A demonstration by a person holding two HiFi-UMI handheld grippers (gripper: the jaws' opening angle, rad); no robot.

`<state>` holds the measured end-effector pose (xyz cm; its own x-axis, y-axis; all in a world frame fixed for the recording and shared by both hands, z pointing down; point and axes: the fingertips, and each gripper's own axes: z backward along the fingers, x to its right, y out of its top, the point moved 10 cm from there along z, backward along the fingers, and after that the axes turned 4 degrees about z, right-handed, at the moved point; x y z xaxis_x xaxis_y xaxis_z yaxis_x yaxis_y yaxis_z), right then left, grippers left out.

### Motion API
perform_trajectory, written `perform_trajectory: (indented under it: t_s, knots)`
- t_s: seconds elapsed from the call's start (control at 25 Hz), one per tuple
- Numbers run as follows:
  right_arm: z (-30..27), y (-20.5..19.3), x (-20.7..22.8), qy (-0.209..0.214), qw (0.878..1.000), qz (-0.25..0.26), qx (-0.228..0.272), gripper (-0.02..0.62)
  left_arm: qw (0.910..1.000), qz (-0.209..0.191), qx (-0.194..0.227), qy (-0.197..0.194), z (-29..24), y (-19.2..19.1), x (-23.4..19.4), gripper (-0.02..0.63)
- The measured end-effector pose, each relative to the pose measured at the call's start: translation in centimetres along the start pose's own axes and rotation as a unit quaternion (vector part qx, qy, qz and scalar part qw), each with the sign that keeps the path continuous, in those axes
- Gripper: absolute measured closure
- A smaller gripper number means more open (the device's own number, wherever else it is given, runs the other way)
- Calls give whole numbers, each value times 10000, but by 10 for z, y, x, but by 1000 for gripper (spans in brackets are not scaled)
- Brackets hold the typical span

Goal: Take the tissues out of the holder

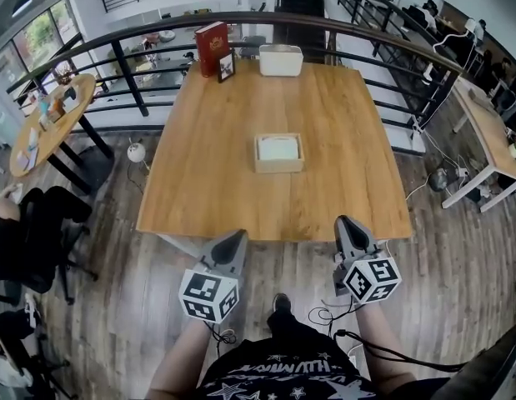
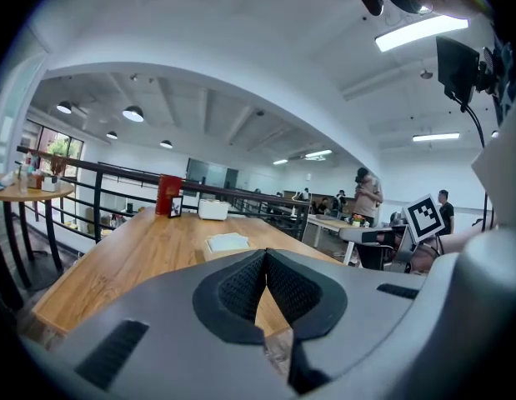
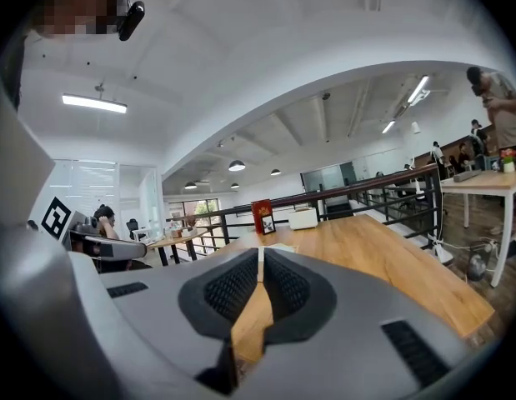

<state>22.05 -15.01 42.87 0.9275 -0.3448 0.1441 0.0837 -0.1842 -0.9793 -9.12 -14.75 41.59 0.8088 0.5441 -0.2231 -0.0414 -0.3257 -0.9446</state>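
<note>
I am holding my left hand-held gripper (image 1: 235, 242) and right hand-held gripper (image 1: 348, 225) clenched and empty just before the counter (image 1: 349, 148) edge, since the tissues (image 1: 278, 147) are sitting in the holder (image 1: 279, 167) mid-counter, well apart from them

The person wears a black T-shirt (image 1: 278, 375) printed with white stars and lettering, and a dark shoe (image 1: 281, 303). The left hand-held gripper (image 1: 235, 240) and right hand-held gripper (image 1: 348, 225) are grey wedge-shaped shells with black dimpled pads (image 2: 239, 287). Each carries a white cube (image 1: 209, 295) of black square markers. A thin black cable (image 1: 383, 352) trails from the right one.
</note>
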Motion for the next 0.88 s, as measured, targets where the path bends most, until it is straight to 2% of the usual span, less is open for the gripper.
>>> perform_trajectory:
  t_s: [0.12,0.56,0.88]
  knots:
    - [-14,3,25,24,10000,-65,-15,566,10000,-30,-30,59,-22,4,3,592]
    - [-68,10,78,616,9981,-34,-65,566,9990,-101,-53,428,-84,20,15,592]
    - [-88,7,99,897,9958,-151,-105,566,9977,-125,-144,657,-98,17,26,592]
